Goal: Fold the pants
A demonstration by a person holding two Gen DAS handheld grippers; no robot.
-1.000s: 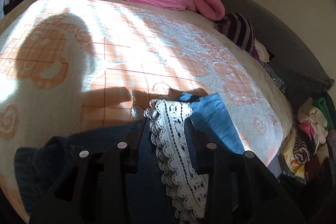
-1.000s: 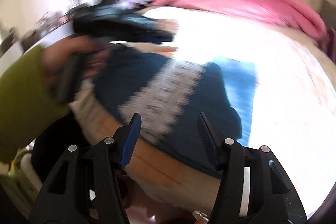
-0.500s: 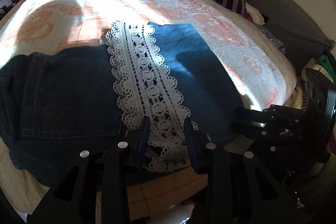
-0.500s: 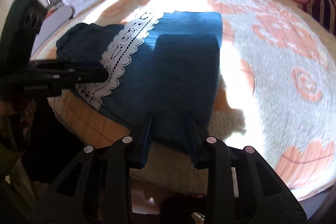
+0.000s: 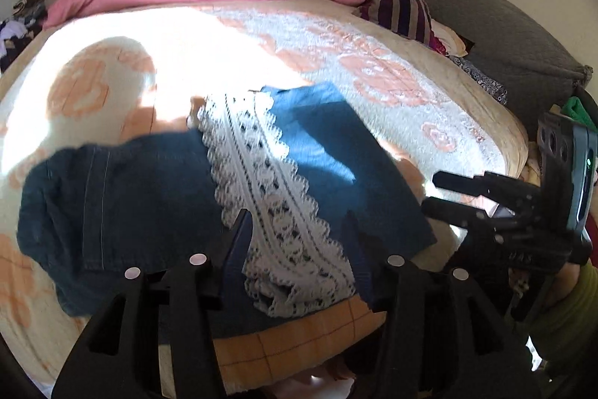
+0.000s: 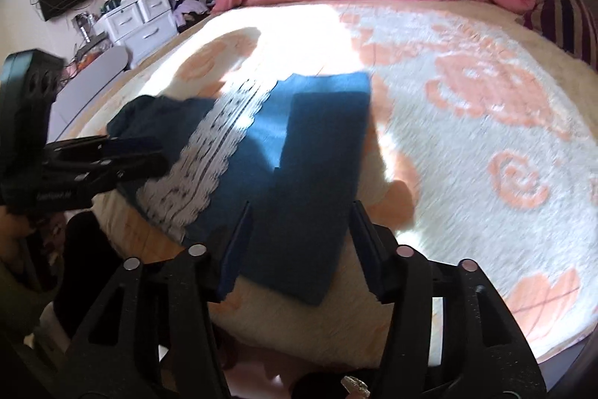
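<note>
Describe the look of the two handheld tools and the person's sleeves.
Both are black plastic: left tool, right tool, each with blue-padded fingers and round silver screw heads. The right tool carries a boxy rear block. The sleeve is olive green.

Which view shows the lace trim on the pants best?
Left wrist: the lace trim runs sharp down the middle, scalloped edges and pattern readable, between the open left gripper fingers. Right wrist shows it off to the left, motion-blurred.

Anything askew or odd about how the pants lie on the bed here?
The pants lie folded across the blanket, near its front edge. The waist end at the left looks bunched, not flat. The lace trim runs diagonally. Both grippers are open and hold nothing.
</note>
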